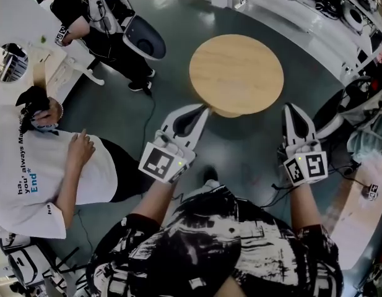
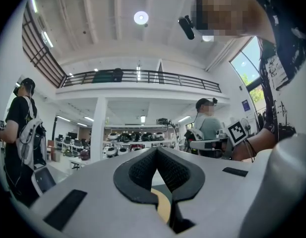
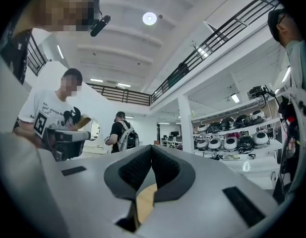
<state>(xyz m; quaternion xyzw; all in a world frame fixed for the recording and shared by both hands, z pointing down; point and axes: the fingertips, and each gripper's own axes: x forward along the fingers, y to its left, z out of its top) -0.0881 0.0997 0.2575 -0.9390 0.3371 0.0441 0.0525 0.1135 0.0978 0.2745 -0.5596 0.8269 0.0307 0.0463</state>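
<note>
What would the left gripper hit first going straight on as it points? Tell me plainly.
Most likely the round wooden table: in the head view the left gripper aims its shut tips at the near edge. Its own view shows wood low behind the jaws, so it might skim over the top.

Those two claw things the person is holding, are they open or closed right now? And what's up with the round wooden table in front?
Left gripper: shut, jaw tips meeting, nothing between them.
Right gripper: shut, jaw tips meeting, nothing held.
Round wooden table: upright on the floor, just ahead of both grippers; whether either touches it cannot be told.
</note>
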